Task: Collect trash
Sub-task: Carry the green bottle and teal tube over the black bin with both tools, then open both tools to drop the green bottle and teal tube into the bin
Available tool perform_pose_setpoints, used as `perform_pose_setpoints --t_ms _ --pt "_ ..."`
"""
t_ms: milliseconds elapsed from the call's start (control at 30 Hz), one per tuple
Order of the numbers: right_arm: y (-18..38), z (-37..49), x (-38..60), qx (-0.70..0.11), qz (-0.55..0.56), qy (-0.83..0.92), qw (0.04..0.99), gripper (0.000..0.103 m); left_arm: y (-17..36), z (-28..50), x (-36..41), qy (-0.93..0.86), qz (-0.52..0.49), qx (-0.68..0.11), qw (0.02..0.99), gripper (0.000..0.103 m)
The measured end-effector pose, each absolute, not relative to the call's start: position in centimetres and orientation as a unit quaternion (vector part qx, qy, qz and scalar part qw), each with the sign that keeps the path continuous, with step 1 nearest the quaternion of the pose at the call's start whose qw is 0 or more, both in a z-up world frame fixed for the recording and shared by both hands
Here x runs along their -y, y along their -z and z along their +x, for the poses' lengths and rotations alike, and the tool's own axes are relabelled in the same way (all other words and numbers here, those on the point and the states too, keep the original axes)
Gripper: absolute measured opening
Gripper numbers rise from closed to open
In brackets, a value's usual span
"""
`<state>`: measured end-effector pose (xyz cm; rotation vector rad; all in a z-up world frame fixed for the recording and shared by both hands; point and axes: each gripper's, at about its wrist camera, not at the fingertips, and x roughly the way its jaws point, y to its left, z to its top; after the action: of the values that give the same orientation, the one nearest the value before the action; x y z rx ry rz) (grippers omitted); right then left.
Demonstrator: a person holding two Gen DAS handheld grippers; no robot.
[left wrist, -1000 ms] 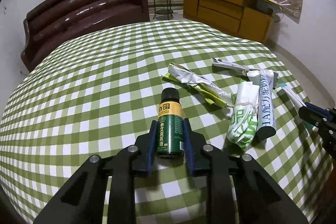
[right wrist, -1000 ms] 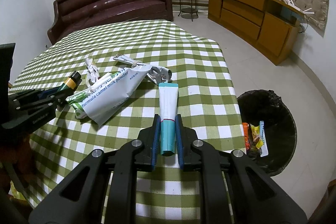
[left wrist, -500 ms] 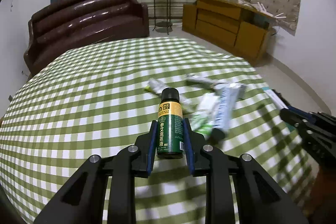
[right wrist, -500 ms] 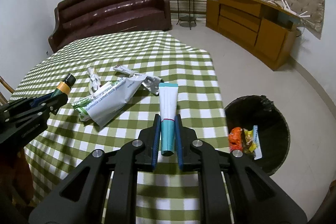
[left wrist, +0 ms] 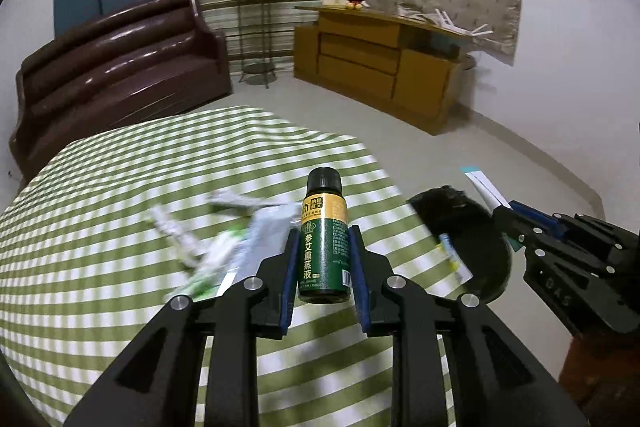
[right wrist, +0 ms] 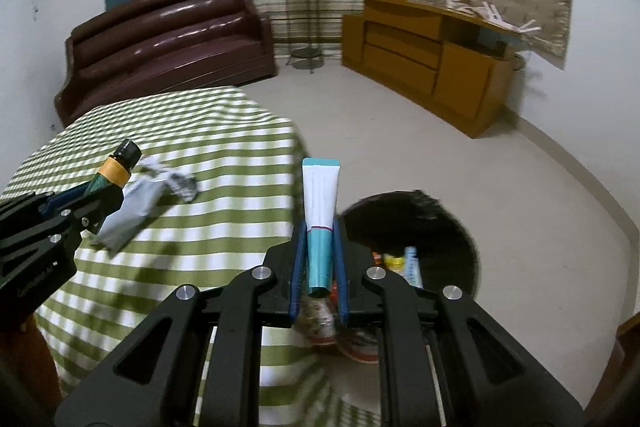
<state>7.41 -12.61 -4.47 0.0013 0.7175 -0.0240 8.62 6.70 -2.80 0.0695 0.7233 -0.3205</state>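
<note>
1. Green-and-white checked tablecloth (left wrist: 120,227), covering the table; we take it as our landmark for every entry below.
2. Black trash bin (right wrist: 440,227), on the floor just beside the cloth's near right edge; we see bright wrappers (right wrist: 400,263) lying inside it.
3. Left gripper (left wrist: 323,263), held above the cloth near that same edge; its blue-padded jaws are clamped on entry 6.
4. Right gripper (right wrist: 319,267), held past the cloth's edge and over the bin; its jaws are clamped on entry 7.
5. Loose pile of crumpled packets (left wrist: 224,247), resting on the cloth, blurred; we cannot tell the pieces apart.
6. Green bottle (left wrist: 323,251), black cap and yellow band, upright between the left jaws, lifted off the cloth.
7. White-and-teal tube (right wrist: 320,219), gripped at its teal end, crimped end pointing away, off the cloth above the bin's rim.
</note>
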Motion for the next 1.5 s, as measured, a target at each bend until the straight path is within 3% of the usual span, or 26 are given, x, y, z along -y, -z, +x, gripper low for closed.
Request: perform_pose_setpoints --t_ms 500,1267,1500 --pt "5.9 8.1 19.8 -0.352 0.024 0.068 0.933 0.013 4.0 10.9 2.7 0.195 0.055 -0.355 0.913 0.025" --pt "7.5 9.7 23.9 -0.362 0.056 0.079 0.927 0.015 6.2 13.6 8.5 0.197 0.076 -0.372 0.904 0.025" --pt "7.6 9.9 24.6 -0.361 0.067 0.084 0.926 0.026 6.4 14.0 9.0 0.186 0.074 -0.371 0.907 0.046"
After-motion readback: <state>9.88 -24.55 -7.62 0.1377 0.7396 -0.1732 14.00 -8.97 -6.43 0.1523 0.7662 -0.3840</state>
